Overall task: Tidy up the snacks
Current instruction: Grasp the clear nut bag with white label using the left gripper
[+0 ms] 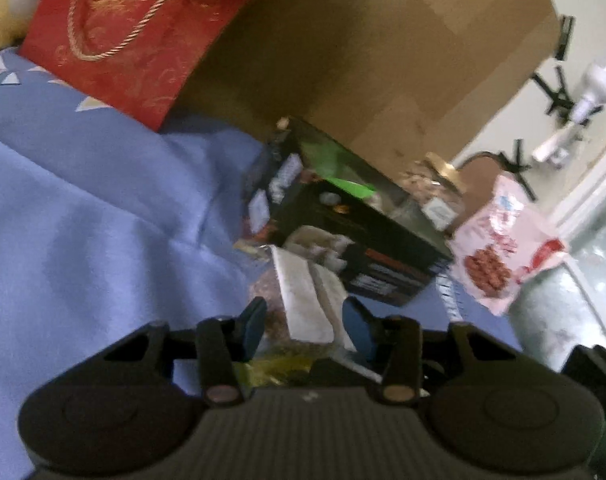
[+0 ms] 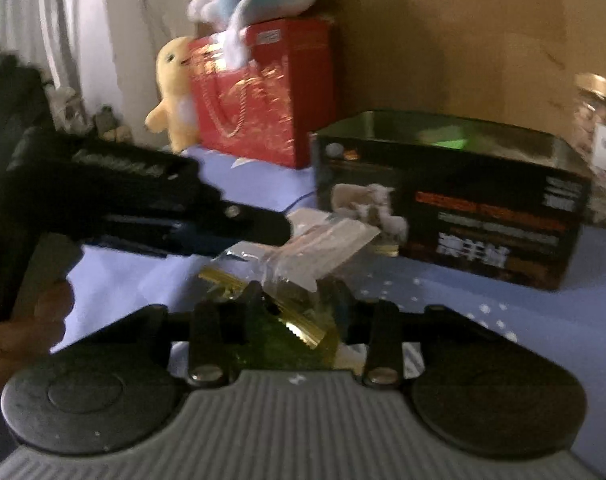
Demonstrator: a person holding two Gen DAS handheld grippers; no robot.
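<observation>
My left gripper [image 1: 305, 326] has its blue pads around a clear snack packet [image 1: 303, 300] with a white sealed top and reddish contents. In the right wrist view the same left gripper [image 2: 263, 232] reaches in from the left onto that packet [image 2: 323, 248]. My right gripper [image 2: 297, 300] is shut on a snack packet with a gold band and green contents [image 2: 299, 328]. An open black tin box [image 2: 451, 200] stands on the blue cloth just behind; it also shows in the left wrist view [image 1: 359, 224] with small packets inside.
A red gift bag [image 2: 271, 92] with plush toys stands at the back, also seen in the left wrist view [image 1: 131, 32]. A big cardboard box [image 1: 383, 40] is behind the tin. A pink snack bag [image 1: 499, 248] and a glass jar [image 2: 599, 136] lie to the right.
</observation>
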